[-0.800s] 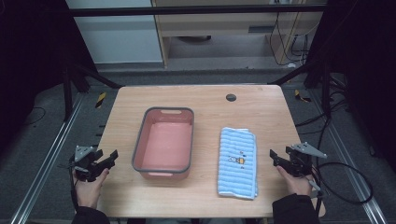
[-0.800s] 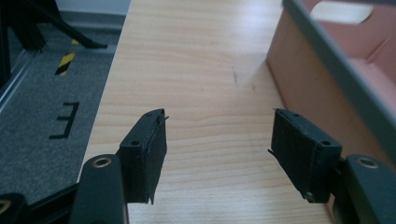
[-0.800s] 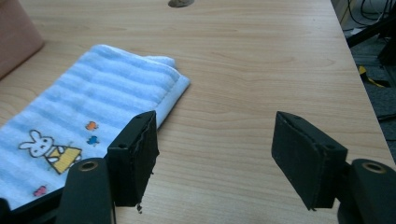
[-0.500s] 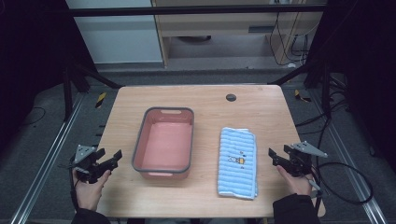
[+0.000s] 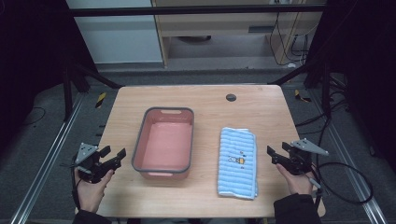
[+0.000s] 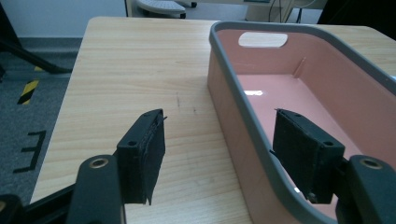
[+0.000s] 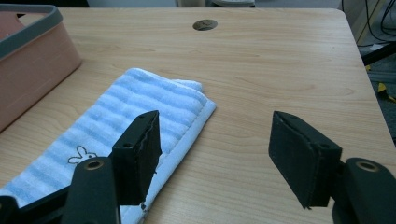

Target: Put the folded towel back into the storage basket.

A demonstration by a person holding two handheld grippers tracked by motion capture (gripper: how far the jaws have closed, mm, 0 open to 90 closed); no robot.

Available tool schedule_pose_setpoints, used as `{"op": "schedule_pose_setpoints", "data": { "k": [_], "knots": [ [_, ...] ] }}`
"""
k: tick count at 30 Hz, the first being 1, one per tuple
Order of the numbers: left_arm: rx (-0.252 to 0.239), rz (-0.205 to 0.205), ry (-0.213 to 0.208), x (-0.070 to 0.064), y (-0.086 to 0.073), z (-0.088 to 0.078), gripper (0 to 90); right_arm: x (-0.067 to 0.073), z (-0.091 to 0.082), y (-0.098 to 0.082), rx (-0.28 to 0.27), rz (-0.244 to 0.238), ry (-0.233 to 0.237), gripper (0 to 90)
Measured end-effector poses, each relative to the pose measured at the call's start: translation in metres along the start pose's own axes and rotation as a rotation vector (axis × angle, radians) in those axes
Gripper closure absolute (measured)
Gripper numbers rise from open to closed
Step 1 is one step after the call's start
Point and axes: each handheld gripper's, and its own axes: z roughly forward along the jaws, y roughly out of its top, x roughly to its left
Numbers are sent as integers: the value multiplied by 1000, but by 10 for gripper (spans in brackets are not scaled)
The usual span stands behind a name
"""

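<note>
A: The room around is dark, with a grey floor and metal frame bars; in the middle stands a light wooden table [image 5: 205,107]. What lies on it?

B: From the high view, a pink tub [image 5: 164,142] with a grey rim sits at the centre-left, and a folded blue striped towel [image 5: 237,162] lies just beside it on the right, not touching. Near the far edge there is a small dark round hole [image 5: 230,97].

A: And the claws?

B: The left claw [image 5: 113,157] is at the left table edge, near the tub's near corner. The right claw [image 5: 276,154] is at the right side, near the towel. Both have their jaws apart and hold nothing.

A: What do the gripper views add?

B: The left gripper view shows the tub [image 6: 299,88] from close: a handle slot in its far wall, a shiny inside with nothing in it, and one jaw standing in front of the tub wall, the other over the bare wood. The right gripper view shows a small rabbit drawing [image 7: 80,155] on the towel [image 7: 140,112], and the left-hand jaw over the towel's edge. The high view shows instead the person's hands [image 5: 91,189] and the cable trailing from the right claw.
</note>
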Motion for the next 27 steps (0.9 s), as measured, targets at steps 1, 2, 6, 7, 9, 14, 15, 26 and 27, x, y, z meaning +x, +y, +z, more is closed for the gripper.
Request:
{"op": "schedule_pose_setpoints", "data": {
  "k": [1,2,6,7,9,14,15,26,27],
  "knots": [
    [1,4,1,-2,1,0,342,0,0,1,0,-1,0,342],
    [2,11,0,-3,2,1,343,0,1,1,-2,-2,2,339],
    [6,21,-5,-9,5,2,349,2,1,5,-6,3,24,330],
    [6,24,-8,-11,5,2,352,2,1,6,-7,-3,25,330],
    [4,27,-14,-14,6,2,356,2,1,8,-14,0,34,332],
    [-8,43,-27,-22,11,2,369,3,0,13,-18,-2,49,332],
    [-5,47,-38,-28,13,3,370,4,0,16,-20,-13,51,332],
    [-13,78,-85,-57,22,13,369,10,1,27,-40,-37,59,361],
    [-13,82,-88,-60,23,14,370,10,1,28,-40,-37,60,362]
  ]
}}
